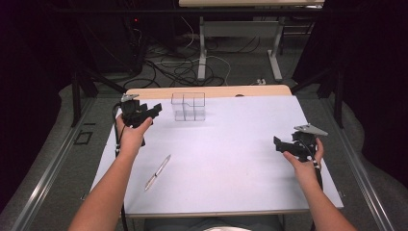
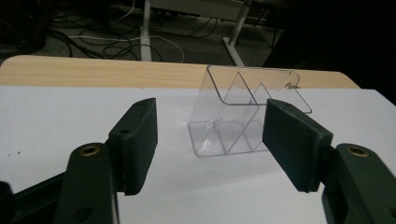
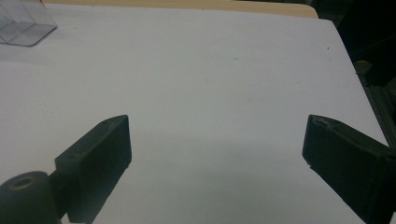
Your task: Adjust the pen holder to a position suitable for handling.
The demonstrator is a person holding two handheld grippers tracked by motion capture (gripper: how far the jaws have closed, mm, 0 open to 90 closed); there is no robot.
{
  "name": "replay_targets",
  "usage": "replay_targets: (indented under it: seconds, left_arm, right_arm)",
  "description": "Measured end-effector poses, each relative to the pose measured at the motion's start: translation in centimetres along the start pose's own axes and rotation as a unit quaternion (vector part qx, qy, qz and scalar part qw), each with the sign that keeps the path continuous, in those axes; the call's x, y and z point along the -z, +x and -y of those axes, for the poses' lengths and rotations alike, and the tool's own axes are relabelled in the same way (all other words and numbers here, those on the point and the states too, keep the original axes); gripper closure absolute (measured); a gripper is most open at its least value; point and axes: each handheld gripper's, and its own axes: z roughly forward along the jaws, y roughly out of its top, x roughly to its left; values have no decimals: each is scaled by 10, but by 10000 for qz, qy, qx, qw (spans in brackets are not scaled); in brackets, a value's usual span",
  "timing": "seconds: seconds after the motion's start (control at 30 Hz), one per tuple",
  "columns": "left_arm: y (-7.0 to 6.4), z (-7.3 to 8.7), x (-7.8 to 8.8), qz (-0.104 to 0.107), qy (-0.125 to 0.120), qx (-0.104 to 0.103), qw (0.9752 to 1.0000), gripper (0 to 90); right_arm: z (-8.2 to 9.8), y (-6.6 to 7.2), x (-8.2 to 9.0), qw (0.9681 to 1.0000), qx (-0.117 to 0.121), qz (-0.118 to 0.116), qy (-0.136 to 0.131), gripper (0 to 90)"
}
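One clear plastic box (image 1: 188,106) stands upright on the white surface (image 1: 231,159), near the far edge. It has thin walls inside that split it into small parts. From the left gripper view, the clear plastic box (image 2: 233,116) sits a little way ahead, off to the right between the two black jaws, and nothing touches it.

The left gripper (image 1: 155,111) is held up just beside the box, on its left side, pointing at it. Its jaws are partly open with only air between them. No pad presses on the box.

A silver pen (image 1: 158,172) lies flat on the surface, closer to the person and well apart from the box. It is below the left hand (image 1: 131,134).

The right gripper (image 1: 278,143) is far off on the right side of the surface. Its jaws stand wide and hold nothing. From the right gripper view, a corner of the box (image 3: 25,23) sits far away at the top left.
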Motion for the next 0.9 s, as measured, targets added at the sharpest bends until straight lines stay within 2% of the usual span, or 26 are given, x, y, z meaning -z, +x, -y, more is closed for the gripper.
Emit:
replay_targets:
  seconds: [0.17,0.4,0.5,0.63,0.67,0.9]
  left_arm:
    - [-2,-16,-13,-220,196,-151,9995,404]
    - [-8,-35,-27,-379,351,-297,9982,416]
    - [-10,-38,-31,-381,348,-243,9984,462]
    - [-16,-43,-39,-406,434,-301,9978,517]
    - [-19,-46,-43,-418,570,-399,9967,540]
    - [-28,-47,-59,-562,702,-528,9945,620]
  right_arm:
    - [1,1,1,10000,-46,-30,-18,76]
    - [2,0,-1,10000,-31,-27,12,86]
    - [3,0,0,10000,-30,-30,14,86]
    - [3,0,-1,10000,-23,-47,5,86]
    - [3,-1,-1,10000,-17,-39,8,86]
    - [4,-4,-1,9999,-102,-65,22,86]
